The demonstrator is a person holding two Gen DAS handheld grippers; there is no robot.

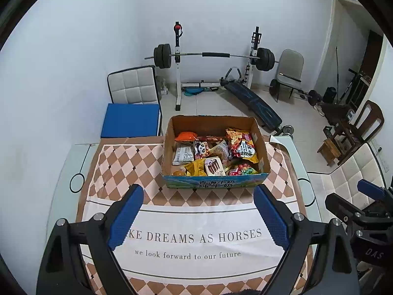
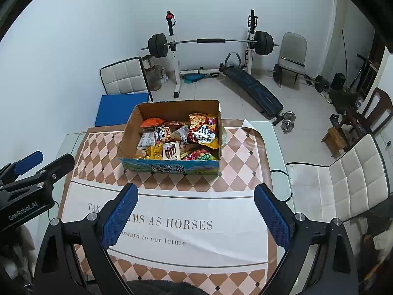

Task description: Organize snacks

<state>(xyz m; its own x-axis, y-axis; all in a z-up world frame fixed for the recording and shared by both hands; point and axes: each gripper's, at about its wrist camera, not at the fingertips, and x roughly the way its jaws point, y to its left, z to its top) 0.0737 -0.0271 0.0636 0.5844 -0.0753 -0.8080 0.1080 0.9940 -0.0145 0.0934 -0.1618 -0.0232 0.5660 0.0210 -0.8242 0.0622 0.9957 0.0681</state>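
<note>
Only right wrist view shows dumbbell (image 2: 287,120) whole, past snack box (image 2: 169,167).

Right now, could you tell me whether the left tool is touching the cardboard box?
Apart. The left wrist view shows the left tool open above the tablecloth, with checked cloth visible between its fingertips and the cardboard box.

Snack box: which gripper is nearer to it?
Left, narrowly. The left gripper hovers open directly before the snack box, its tips near the front wall. The right gripper is open slightly further back, with the box ahead-left.
</note>
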